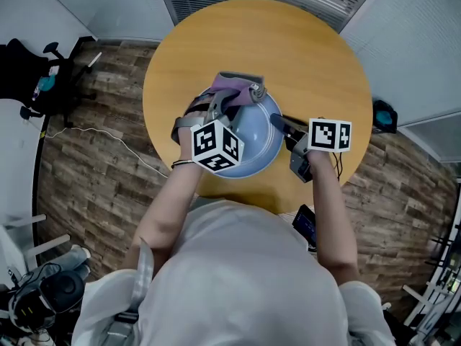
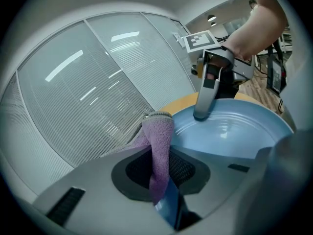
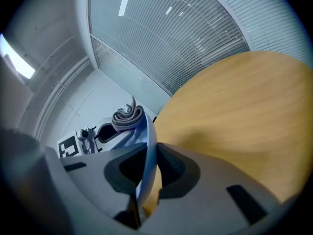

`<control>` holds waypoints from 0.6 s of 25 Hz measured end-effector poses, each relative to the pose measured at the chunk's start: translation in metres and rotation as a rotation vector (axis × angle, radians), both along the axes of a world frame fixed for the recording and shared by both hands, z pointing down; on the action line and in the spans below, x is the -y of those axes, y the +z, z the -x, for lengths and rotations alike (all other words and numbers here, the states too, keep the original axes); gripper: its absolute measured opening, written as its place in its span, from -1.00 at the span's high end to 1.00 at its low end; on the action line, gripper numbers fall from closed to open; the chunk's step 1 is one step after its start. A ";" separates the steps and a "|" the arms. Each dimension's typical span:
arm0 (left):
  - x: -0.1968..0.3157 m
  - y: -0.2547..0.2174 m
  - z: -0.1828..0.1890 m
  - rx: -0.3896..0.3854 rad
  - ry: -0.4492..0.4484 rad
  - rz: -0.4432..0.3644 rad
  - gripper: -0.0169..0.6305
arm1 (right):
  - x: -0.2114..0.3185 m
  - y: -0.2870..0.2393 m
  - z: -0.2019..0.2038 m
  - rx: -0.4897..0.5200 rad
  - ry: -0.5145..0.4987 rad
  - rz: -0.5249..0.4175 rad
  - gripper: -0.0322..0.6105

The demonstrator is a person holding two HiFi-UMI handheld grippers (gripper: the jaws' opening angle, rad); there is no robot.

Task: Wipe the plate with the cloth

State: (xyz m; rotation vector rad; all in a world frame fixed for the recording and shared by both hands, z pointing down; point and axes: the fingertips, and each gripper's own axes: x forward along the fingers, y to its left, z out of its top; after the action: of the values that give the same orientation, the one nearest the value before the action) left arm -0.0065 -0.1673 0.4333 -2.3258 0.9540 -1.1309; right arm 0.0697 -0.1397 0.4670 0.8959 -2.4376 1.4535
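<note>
A light blue plate [image 1: 259,146] is over the near part of a round wooden table [image 1: 310,56]. My right gripper [image 1: 277,123] is shut on the plate's right rim [image 3: 149,151], which runs edge-on between its pads. My left gripper [image 1: 229,105] is shut on a purple cloth [image 1: 234,92] at the plate's far left rim. In the left gripper view the cloth [image 2: 159,141] stands up between the jaws, with a bit of blue rim under it. The plate's inside [image 2: 234,131] lies to the right, and the right gripper [image 2: 201,112] bites its far edge. The cloth [image 3: 128,116] also shows beyond the plate.
The wooden table top [image 3: 234,111] stretches beyond the plate. A black office chair [image 1: 36,78] and a white cable [image 1: 108,139] are on the wood floor at the left. A dark device [image 1: 306,225] sits near my right forearm. Window blinds [image 2: 98,82] stand behind the table.
</note>
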 end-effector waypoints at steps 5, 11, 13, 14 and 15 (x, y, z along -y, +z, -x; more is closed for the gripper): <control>-0.001 0.010 -0.014 0.008 0.044 0.031 0.73 | 0.006 -0.005 0.003 0.001 -0.004 -0.013 0.74; -0.008 0.016 -0.025 0.029 0.105 0.078 0.73 | 0.004 -0.007 -0.003 -0.087 -0.032 -0.056 0.73; -0.012 0.018 -0.030 0.045 0.132 0.088 0.73 | 0.003 -0.007 -0.003 -0.107 -0.040 -0.066 0.73; -0.015 0.020 -0.031 0.054 0.145 0.092 0.73 | 0.002 -0.006 -0.003 -0.114 -0.043 -0.069 0.73; -0.017 0.021 -0.032 0.063 0.156 0.095 0.73 | 0.001 -0.006 -0.002 -0.120 -0.046 -0.069 0.73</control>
State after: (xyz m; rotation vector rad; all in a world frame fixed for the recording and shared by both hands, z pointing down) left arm 0.0258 -0.1504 0.4543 -2.3767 0.6967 -1.2011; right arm 0.0718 -0.1404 0.4611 0.9073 -2.4170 1.2693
